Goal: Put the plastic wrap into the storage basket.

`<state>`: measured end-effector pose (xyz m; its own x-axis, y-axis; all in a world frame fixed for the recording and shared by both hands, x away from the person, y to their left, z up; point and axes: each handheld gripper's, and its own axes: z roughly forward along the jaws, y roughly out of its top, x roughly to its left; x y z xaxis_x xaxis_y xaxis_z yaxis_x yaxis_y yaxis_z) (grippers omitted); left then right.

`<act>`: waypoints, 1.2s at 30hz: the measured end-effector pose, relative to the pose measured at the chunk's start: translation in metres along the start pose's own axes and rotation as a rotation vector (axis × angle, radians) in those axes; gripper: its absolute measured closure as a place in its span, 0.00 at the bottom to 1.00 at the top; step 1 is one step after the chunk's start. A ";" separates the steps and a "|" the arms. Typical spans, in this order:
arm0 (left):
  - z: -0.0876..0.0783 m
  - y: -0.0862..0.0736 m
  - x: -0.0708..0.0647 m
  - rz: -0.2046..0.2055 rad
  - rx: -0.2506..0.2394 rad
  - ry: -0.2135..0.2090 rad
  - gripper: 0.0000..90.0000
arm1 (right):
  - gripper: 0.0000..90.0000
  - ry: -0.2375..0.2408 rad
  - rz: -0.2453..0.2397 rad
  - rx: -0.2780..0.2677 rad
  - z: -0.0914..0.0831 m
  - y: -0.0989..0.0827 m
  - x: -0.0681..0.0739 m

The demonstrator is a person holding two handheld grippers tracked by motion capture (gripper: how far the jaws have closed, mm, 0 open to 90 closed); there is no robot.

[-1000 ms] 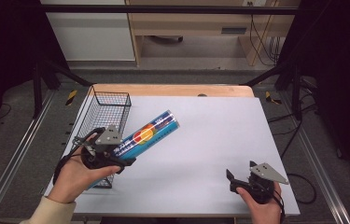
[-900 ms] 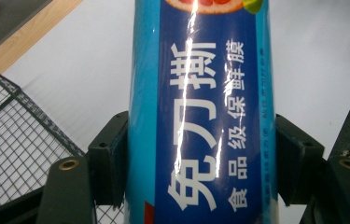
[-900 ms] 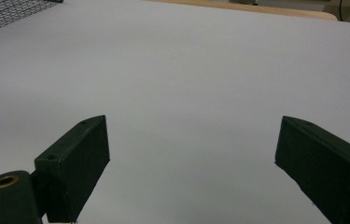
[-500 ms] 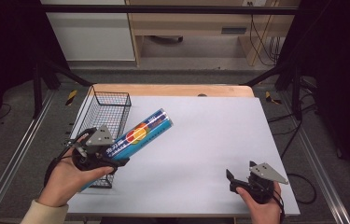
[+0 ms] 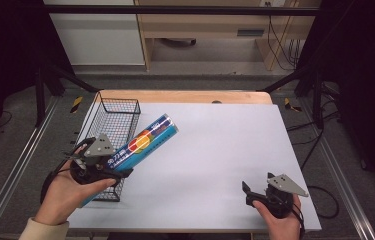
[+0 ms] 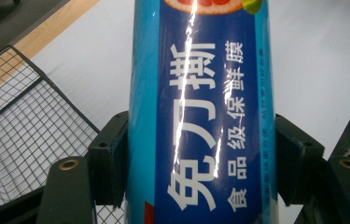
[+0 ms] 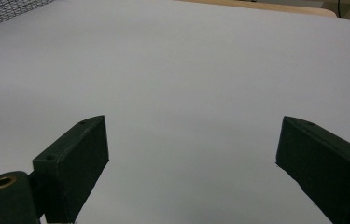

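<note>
Carrying the blue cling-film tube [image 5: 140,145] in your left gripper [image 5: 106,167], jaws clamped on its sides, you held it slanted over the near end of the wire basket [image 5: 120,107], far end out above the table [image 5: 225,145]. Judged step: mid-transfer to the basket; next, swing the tube in line with it, lower, release. Your right gripper [image 5: 249,192] rested by the near edge, jaws wide, nothing between them. White tabletop, wooden far edge, dark room, wooden furniture behind.

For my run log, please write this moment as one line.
left gripper: shut on tube | tube: above basket | right gripper: open, holds nothing
</note>
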<state>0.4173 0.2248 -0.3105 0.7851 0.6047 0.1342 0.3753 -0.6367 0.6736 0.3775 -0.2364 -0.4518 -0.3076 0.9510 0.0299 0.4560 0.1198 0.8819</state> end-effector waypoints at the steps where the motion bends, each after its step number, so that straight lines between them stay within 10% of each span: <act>1: 0.000 0.000 0.000 -0.009 0.004 -0.001 0.36 | 0.11 -0.002 -0.001 -0.001 0.000 0.000 0.000; 36: 0.003 -0.017 0.011 -0.198 0.147 0.207 0.36 | 0.12 0.030 -0.032 -0.035 -0.003 0.004 0.011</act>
<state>0.4214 0.2405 -0.3227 0.5780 0.7989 0.1663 0.5900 -0.5500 0.5912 0.3735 -0.2266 -0.4470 -0.3468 0.9378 0.0154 0.4164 0.1393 0.8985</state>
